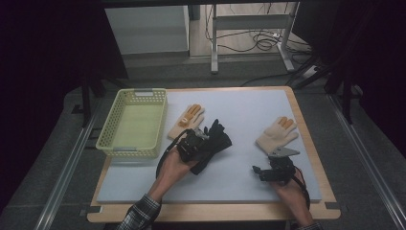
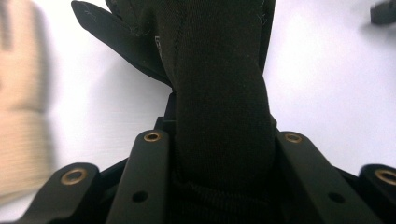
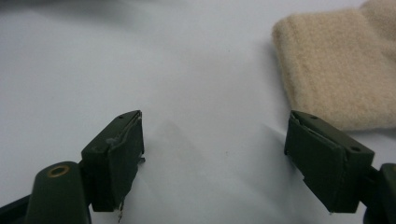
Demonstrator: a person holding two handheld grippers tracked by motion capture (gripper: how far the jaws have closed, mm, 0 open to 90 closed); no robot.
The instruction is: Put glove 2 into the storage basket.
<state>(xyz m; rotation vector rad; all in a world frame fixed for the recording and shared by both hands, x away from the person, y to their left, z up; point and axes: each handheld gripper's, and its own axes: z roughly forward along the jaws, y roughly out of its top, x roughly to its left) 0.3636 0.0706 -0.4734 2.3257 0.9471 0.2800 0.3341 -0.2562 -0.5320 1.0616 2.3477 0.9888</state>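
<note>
Left gripper [image 1: 197, 142] clamps a black glove [image 1: 214, 143] mid-mat, its jaws pinching the fabric w/ the glove's fingers fanned beyond. Right gripper [image 1: 261, 172] rests w/ jaws spread wide over bare white mat [image 1: 239, 177], gripping nothing, just beside a beige glove [image 1: 277, 133]. Second beige glove [image 1: 187, 121] lies btwn the black glove & a yellow basket [image 1: 134, 122] at far left.

Basket [image 1: 132, 123] lies left on the mat [image 1: 239, 177] (gloves [image 1: 186, 121] to its right).

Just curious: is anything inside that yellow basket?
The yellow basket looks empty; its bare floor shows through. The near wall hides a strip of the floor just behind it.
</note>
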